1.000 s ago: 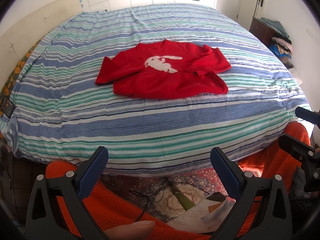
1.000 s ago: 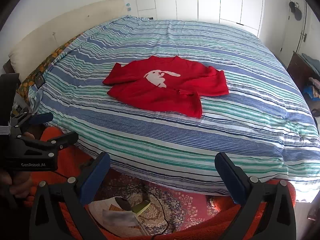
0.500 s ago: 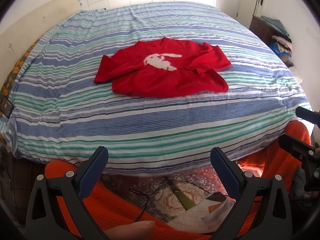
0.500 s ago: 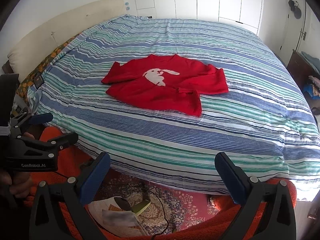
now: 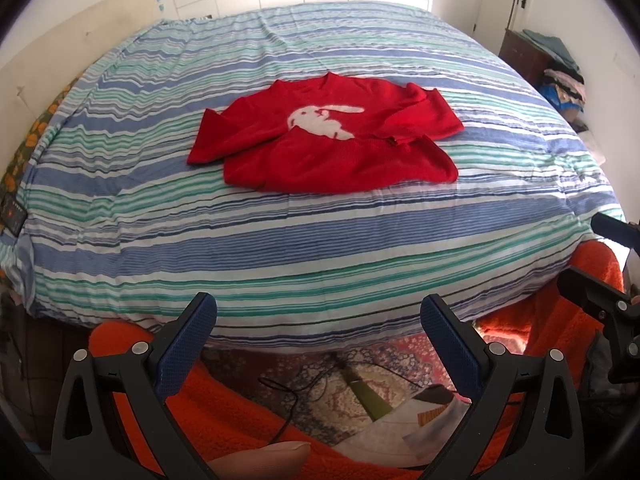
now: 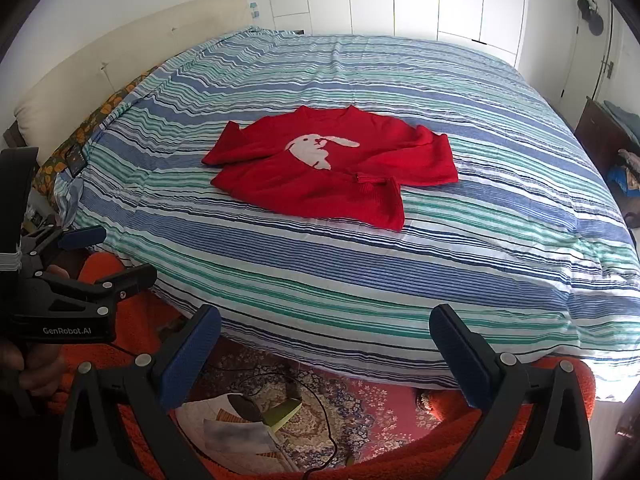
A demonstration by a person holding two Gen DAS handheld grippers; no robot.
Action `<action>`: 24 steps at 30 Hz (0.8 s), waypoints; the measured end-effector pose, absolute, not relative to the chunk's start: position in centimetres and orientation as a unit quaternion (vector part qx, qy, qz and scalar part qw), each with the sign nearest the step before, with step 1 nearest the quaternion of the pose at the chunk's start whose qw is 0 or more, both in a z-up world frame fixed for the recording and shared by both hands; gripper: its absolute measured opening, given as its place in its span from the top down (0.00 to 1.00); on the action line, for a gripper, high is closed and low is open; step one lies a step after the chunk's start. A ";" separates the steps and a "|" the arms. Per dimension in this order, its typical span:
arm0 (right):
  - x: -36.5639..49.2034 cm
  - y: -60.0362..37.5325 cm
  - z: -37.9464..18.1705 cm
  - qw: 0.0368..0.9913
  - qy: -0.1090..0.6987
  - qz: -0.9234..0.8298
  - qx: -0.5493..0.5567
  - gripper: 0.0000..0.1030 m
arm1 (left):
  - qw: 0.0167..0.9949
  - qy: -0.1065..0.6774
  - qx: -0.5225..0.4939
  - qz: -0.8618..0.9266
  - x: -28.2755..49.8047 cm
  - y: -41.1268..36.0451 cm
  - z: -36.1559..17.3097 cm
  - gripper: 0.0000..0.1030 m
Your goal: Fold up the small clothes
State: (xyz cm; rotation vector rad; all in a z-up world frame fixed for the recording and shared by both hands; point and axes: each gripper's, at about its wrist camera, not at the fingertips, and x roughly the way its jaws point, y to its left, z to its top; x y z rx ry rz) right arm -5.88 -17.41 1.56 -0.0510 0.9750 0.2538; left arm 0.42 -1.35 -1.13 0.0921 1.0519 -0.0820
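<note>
Lying on the striped bedspread (image 5: 320, 248), the red sweater (image 5: 328, 140) sits well beyond both wide, empty claws.

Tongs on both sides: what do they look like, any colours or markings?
Both match. The left tongs and right tongs have a black angular plastic frame with silver screw heads and triangular cut-outs, and two fingers faced with textured dark blue pads. The right wrist view shows white "GenRobot.AI" lettering on the left unit's side. No sleeves visible.

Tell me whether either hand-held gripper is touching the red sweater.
No: the sweater lies alone mid-bed, while the left hand-held gripper and right hand-held gripper hang open off the bed's near edge.
</note>
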 end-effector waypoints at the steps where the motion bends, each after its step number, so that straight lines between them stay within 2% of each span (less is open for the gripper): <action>1: -5.9 -17.4 1.6 0.875 0.467 0.122 -0.024 0.00 | 0.863 0.502 0.044 -0.039 0.4 -1.3 -1.1 0.01; 24: -6.0 -17.3 1.6 0.877 0.464 0.121 -0.027 0.00 | 0.864 0.499 0.044 -0.040 0.5 -1.4 -1.0 0.01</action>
